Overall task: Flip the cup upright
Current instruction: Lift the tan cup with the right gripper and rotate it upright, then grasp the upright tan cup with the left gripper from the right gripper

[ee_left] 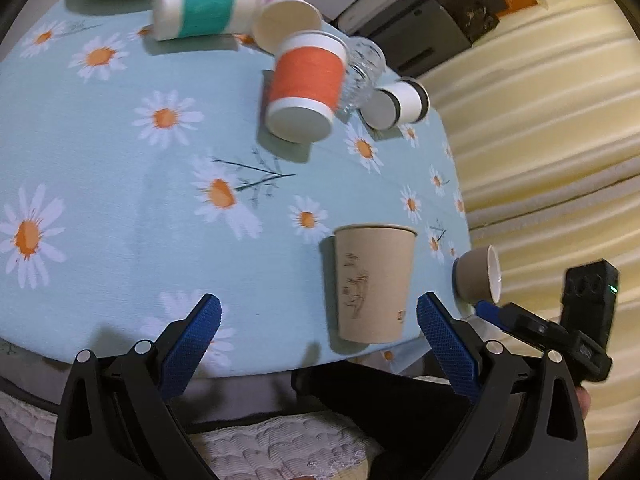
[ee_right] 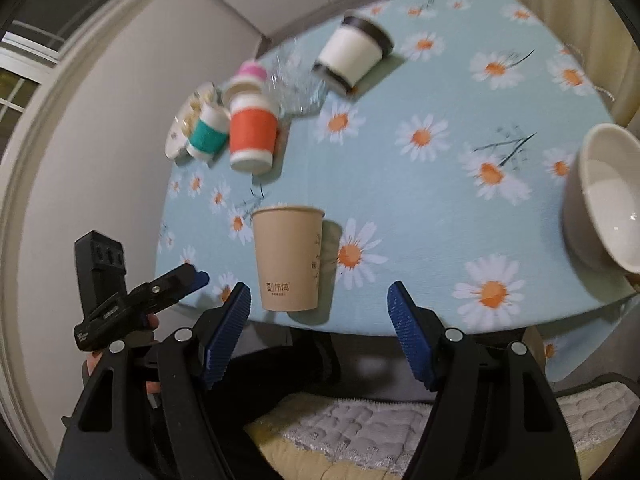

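Left wrist: kraft cup (ee_left: 374, 284) upright between spread left tongs (ee_left: 318, 320).

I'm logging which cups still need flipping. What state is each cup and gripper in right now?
tan paper cup: upright, mouth up, near table edge
orange-banded cup: on its side
teal-banded cup: on its side
pink-banded cup: on its side
black-banded cup: on its side
glass tumbler: tipped over
grey ceramic cup: on its side
left gripper: open, empty
right gripper: open, empty
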The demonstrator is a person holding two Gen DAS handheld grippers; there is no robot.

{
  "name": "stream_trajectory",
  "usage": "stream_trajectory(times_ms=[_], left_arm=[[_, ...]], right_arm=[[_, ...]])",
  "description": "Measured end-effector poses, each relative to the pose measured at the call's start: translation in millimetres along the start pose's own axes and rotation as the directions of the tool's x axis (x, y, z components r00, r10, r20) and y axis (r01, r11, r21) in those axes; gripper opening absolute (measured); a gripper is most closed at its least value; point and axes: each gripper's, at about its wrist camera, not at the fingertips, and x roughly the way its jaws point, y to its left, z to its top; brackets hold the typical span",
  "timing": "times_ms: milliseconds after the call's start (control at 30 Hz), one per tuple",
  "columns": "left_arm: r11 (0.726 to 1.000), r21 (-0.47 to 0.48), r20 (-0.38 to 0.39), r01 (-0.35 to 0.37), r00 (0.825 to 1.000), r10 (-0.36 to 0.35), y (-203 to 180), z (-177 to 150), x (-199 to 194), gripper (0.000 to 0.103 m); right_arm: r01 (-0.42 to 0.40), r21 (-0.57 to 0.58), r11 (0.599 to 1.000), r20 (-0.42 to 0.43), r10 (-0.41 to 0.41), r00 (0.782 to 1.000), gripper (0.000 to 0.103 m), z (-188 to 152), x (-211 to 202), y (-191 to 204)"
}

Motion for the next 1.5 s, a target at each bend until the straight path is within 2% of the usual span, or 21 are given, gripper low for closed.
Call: stream_trajectory(times_ms=[133, 233, 300, 333, 433, 533, 633, 800, 900, 967, 1033, 1200, 1367, 1433, 1500], left_arm=[[0.996, 0.055, -0.032, -0.076, 0.996, 0.078, -30, 7, 16, 0.095], [0.986, 0.093, -0.063, -0.135, 0.988, 0.142, -50, 9, 34, 0.095], [0.979, 0.116, -0.096, -0.170, 0.979, 0.182, -61, 10, 47, 0.090], [0.975, 0.131, -0.107, -0.179, 0.975, 0.193, -67, 10, 54, 0.083], [0.958, 0.175, -0.104, -0.227, 0.963, 0.247, -80, 11, 65, 0.082], [0.948, 0.175, -0.109, -0.266, 0.952, 0.287, -83, 14, 72, 0.079], [0.945, 0.166, -0.118, -0.281, 0.946, 0.301, -83, 15, 77, 0.075], [0.939, 0.146, -0.136, -0.311, 0.934, 0.330, -78, 17, 84, 0.075], [0.942, 0.134, -0.152, -0.309, 0.933, 0.327, -73, 17, 87, 0.074], [0.942, 0.139, -0.154, -0.307, 0.933, 0.326, -73, 17, 88, 0.066], [0.942, 0.145, -0.152, -0.304, 0.933, 0.325, -73, 15, 89, 0.062], [0.941, 0.155, -0.144, -0.301, 0.936, 0.322, -74, 14, 89, 0.061], [0.939, 0.171, -0.102, -0.298, 0.943, 0.318, -78, 14, 78, 0.060], [0.934, 0.192, -0.063, -0.301, 0.946, 0.318, -81, 13, 70, 0.060], [0.918, 0.222, -0.010, -0.330, 0.940, 0.341, -86, 10, 63, 0.060]], right_arm=[[-0.060, 0.007, 0.998, 0.033, 0.060, 0.998, 0.072, -12, -10, -8], [-0.073, -0.004, 0.997, 0.045, 0.073, 0.996, 0.072, -23, -9, -13], [-0.085, -0.007, 0.996, 0.041, 0.085, 0.996, 0.072, -28, -6, -17], [-0.096, -0.011, 0.995, 0.032, 0.097, 0.995, 0.072, -31, -3, -19], [-0.126, -0.004, 0.992, 0.010, 0.126, 0.992, 0.072, -36, 1, -28], [-0.136, 0.004, 0.991, 0.010, 0.136, 0.991, 0.072, -38, 0, -38], [-0.153, 0.027, 0.988, 0.017, 0.153, 0.988, 0.073, -38, -2, -48], [-0.175, 0.043, 0.984, 0.017, 0.175, 0.984, 0.073, -37, -3, -56], [-0.191, 0.039, 0.981, 0.004, 0.191, 0.982, 0.073, -35, 0, -57], [-0.193, 0.047, 0.980, 0.001, 0.193, 0.981, 0.073, -33, 1, -59], [-0.194, 0.049, 0.980, 0.007, 0.194, 0.981, 0.073, -33, 0, -60], [-0.205, 0.067, 0.976, 0.004, 0.206, 0.979, 0.073, -34, 1, -65], [-0.218, 0.069, 0.974, -0.008, 0.219, 0.976, 0.073, -35, 5, -66], [-0.216, 0.061, 0.975, -0.009, 0.216, 0.976, 0.073, -35, 6, -64], [-0.221, 0.053, 0.974, -0.007, 0.222, 0.975, 0.073, -35, 7, -62]])
